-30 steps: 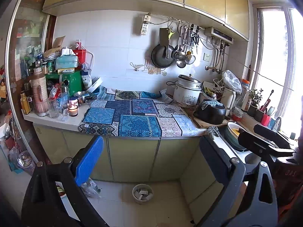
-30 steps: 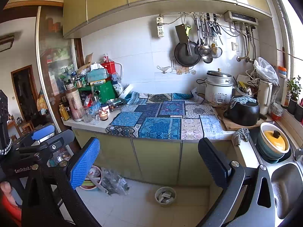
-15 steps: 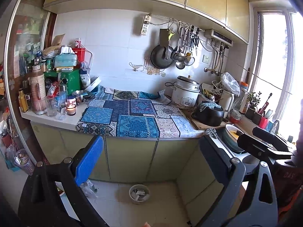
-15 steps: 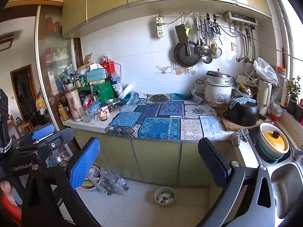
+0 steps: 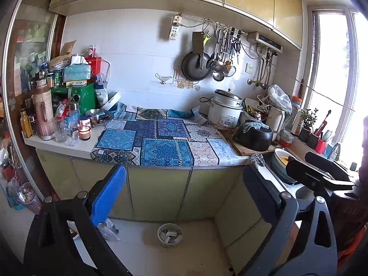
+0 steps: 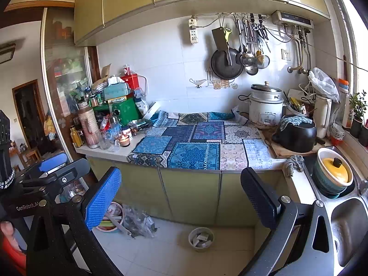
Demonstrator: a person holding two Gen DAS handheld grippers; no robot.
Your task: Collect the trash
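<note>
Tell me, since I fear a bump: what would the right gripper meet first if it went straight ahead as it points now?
Probably the cupboard doors under the counter. The right gripper is open and empty, and the space up to them looks free. Depth is hard to judge through the fisheye.

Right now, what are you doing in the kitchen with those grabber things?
A person holds a gripper in each hand, facing the counter to collect trash. The left gripper and right gripper are both open and hold nothing. A small bin with scraps sits on the floor below, and crumpled plastic lies nearby.
</note>
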